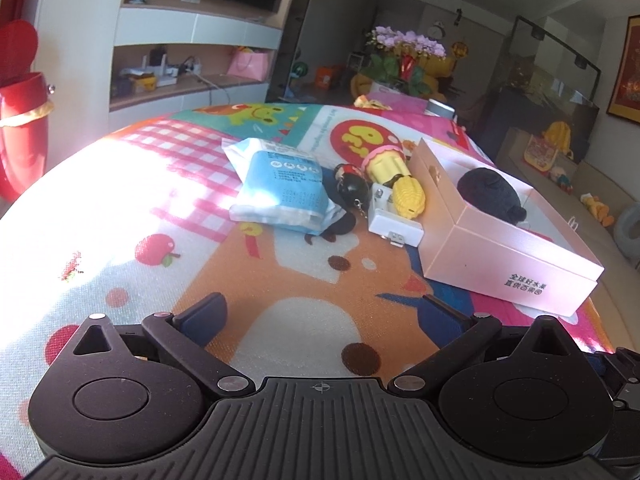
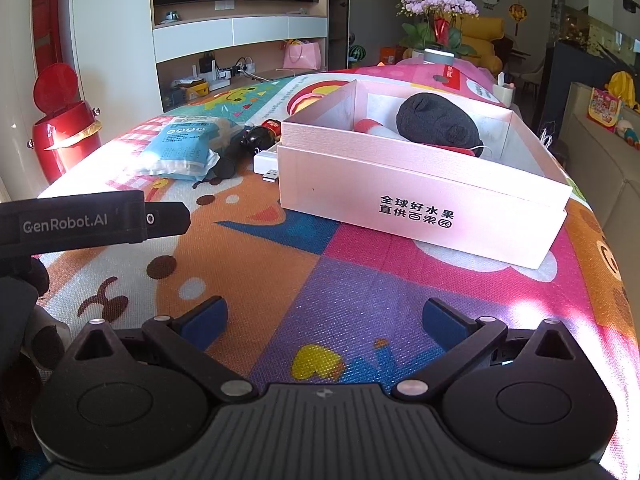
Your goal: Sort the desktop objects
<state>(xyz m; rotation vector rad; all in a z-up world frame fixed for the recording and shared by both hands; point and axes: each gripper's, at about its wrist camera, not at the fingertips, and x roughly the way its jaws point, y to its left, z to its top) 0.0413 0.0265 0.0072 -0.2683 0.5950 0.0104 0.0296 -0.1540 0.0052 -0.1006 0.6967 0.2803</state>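
Observation:
A pink open box (image 1: 500, 248) (image 2: 420, 196) sits on the colourful mat, with a dark plush toy (image 1: 490, 194) (image 2: 438, 124) inside it. To the box's left lie a blue and white tissue pack (image 1: 280, 186) (image 2: 180, 148), a black round doll keychain (image 1: 352, 188) (image 2: 258, 138), a yellow toy with a pink frill (image 1: 394, 172) and a small white box (image 1: 394, 218) (image 2: 268, 160). My left gripper (image 1: 324, 316) is open and empty, short of the pile. My right gripper (image 2: 324, 320) is open and empty in front of the box. The left gripper's body (image 2: 92, 224) shows at the left of the right wrist view.
The patterned mat (image 1: 280, 304) (image 2: 320, 272) covers the table. A red bin (image 1: 20, 132) (image 2: 64, 132) stands off the table's left side. A shelf unit with a TV is behind; potted flowers (image 2: 438, 16) and a grey can (image 2: 438, 56) stand at the far end.

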